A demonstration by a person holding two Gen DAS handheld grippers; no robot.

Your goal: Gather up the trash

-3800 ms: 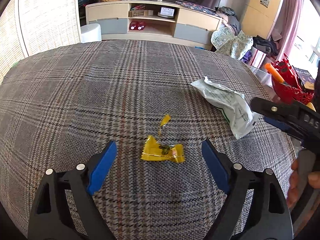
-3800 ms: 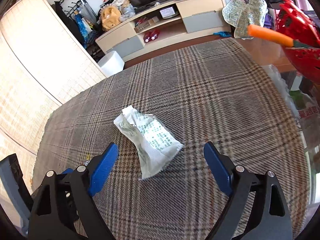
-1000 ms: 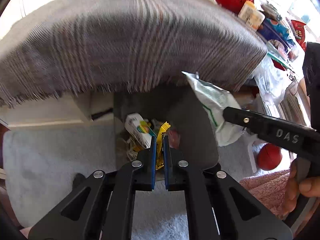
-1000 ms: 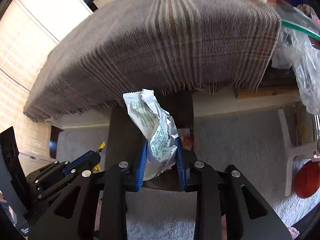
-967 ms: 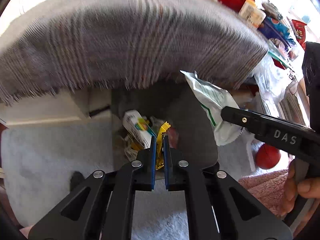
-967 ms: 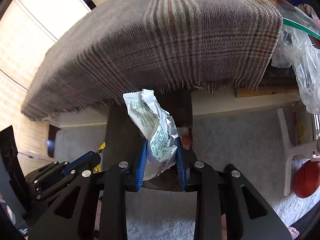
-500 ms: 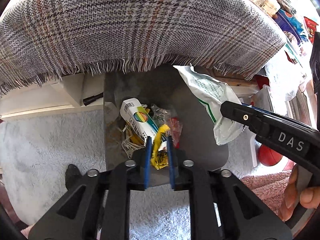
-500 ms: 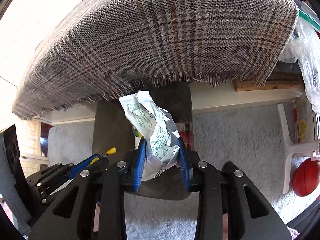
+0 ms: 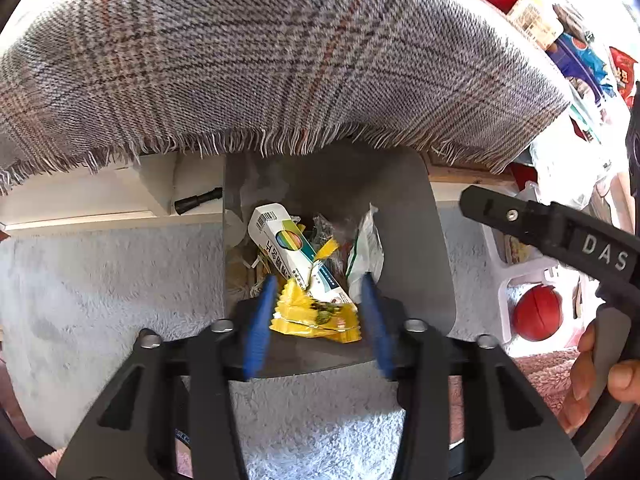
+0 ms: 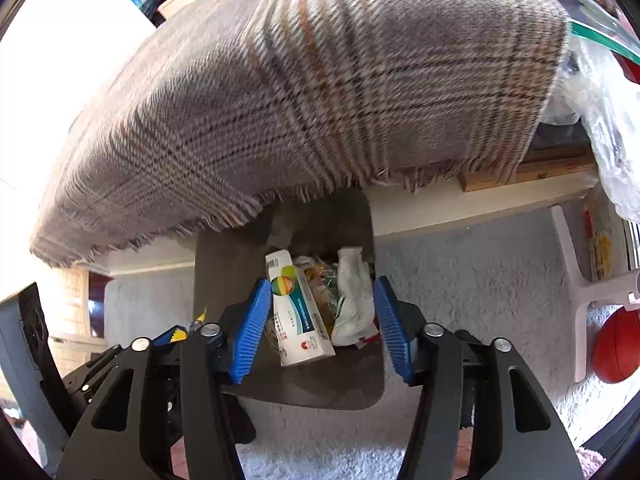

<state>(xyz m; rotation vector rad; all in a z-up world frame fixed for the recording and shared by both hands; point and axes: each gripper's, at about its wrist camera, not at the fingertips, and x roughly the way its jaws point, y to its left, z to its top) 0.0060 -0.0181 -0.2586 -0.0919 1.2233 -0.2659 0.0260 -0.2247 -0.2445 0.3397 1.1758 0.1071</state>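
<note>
1. Grey plastic forms the trash bin (image 9: pixel 416 240), its far rim tucked under the fringed plaid cloth (image 9: pixel 280 60) and hidden there.
2. The left gripper (image 9: pixel 316 320) hangs above the bin, fingers apart; the yellow wrapper (image 9: pixel 316 314) sits between them (touching or loose, I cannot tell).
3. The right gripper (image 10: pixel 320 324) hovers over the bin, fingers spread, empty.
4. The white-green wrapper (image 10: pixel 352 300) lies inside the bin beside a white carton (image 10: pixel 298 312); what lies under them is hard to make out.
</note>
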